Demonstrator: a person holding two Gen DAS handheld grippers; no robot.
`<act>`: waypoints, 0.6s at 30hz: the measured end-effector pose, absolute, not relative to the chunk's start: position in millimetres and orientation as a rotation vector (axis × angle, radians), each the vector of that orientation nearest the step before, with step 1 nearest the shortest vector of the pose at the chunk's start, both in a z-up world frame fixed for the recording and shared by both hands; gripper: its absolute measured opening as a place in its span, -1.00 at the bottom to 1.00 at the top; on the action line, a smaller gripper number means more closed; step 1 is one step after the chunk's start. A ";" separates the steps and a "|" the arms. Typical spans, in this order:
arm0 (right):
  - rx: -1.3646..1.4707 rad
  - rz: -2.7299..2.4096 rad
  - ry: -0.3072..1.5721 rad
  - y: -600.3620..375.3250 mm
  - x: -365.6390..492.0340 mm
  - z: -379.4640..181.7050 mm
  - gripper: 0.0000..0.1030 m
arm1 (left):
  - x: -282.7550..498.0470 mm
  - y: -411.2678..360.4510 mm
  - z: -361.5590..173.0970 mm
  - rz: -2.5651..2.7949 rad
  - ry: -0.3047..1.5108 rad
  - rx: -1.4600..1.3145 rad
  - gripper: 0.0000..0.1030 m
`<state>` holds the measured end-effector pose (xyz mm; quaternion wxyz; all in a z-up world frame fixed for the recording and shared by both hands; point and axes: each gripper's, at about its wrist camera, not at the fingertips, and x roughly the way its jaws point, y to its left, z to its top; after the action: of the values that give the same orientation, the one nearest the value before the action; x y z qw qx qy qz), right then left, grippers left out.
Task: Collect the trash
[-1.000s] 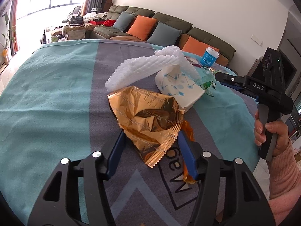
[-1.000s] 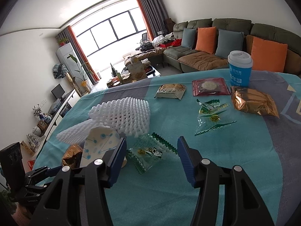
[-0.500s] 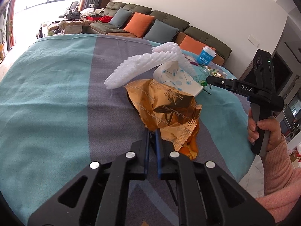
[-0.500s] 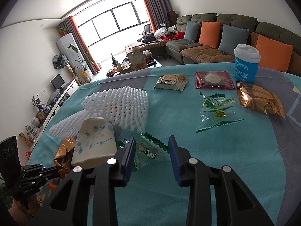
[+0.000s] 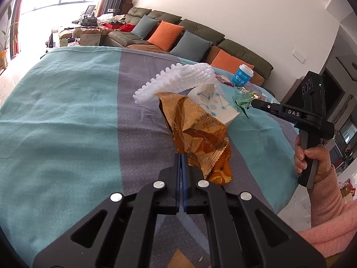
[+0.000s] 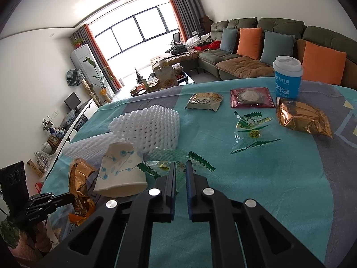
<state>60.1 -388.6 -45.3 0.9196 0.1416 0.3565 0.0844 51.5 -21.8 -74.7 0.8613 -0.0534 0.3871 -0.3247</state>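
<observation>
Left wrist view: left gripper [image 5: 181,156], jaws just closed, pinches the gold wrapper [image 5: 196,129] at its near edge; orange peel [image 5: 219,174] lies at 3 o'clock, paper cup [image 5: 214,102] and foam net [image 5: 178,80] beyond at 12 on the cloth [image 5: 67,111]. Right wrist view: right gripper [image 6: 180,167], jaws just closed to a narrow gap, grips the clear green wrapper [image 6: 169,158]; blue cup [image 6: 287,78] stands far off at 1 o'clock.

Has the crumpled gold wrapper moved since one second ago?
Yes. The gold wrapper has risen off the blanket, pinched by the left gripper, beside the unmoved paper cup.
</observation>
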 end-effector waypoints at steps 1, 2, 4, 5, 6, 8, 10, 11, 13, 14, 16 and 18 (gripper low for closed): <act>0.290 0.174 0.726 -388.2 58.7 -43.2 -0.87 | 50.0 -20.1 -72.8 -0.678 0.804 -0.111 -0.97; 0.290 0.176 0.718 -388.0 57.6 -40.9 -0.87 | 48.6 -18.7 -70.9 -0.675 0.796 -0.108 -0.97; 0.294 0.182 0.704 -388.1 54.6 -35.9 -0.87 | 45.8 -14.9 -67.6 -0.671 0.784 -0.109 -0.97; 0.297 0.188 0.696 -387.5 53.0 -33.0 -0.87 | 45.6 -13.2 -66.2 -0.668 0.780 -0.111 -0.97; 0.299 0.194 0.687 -386.5 51.2 -30.3 -0.87 | 44.7 -10.9 -65.0 -0.665 0.777 -0.112 -0.97; 0.296 0.203 0.673 -383.9 48.7 -24.5 -0.87 | 43.6 -5.6 -62.0 -0.657 0.767 -0.119 -0.97; 0.292 0.215 0.660 -380.3 46.9 -19.2 -0.87 | 42.5 0.2 -59.3 -0.652 0.758 -0.129 -0.97; 0.293 0.224 0.654 -378.1 46.0 -16.6 -0.87 | 41.6 3.0 -58.1 -0.648 0.753 -0.132 -0.97; 0.289 0.247 0.643 -371.7 44.9 -11.4 -0.88 | 39.2 8.5 -55.1 -0.649 0.743 -0.140 -0.97; 0.284 0.260 0.639 -367.8 44.6 -8.7 -0.87 | 37.6 11.0 -54.0 -0.648 0.738 -0.140 -0.97; 0.274 0.285 0.631 -359.4 44.4 -4.2 -0.87 | 34.5 16.2 -51.1 -0.647 0.725 -0.140 -0.97; 0.267 0.316 0.623 -349.8 44.1 -0.2 -0.87 | 32.0 22.5 -48.1 -0.650 0.718 -0.151 -0.97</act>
<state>44.1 -349.8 -0.2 0.9309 0.1303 0.3043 0.1542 32.0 22.5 -48.1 0.8823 -0.0726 0.3448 -0.3122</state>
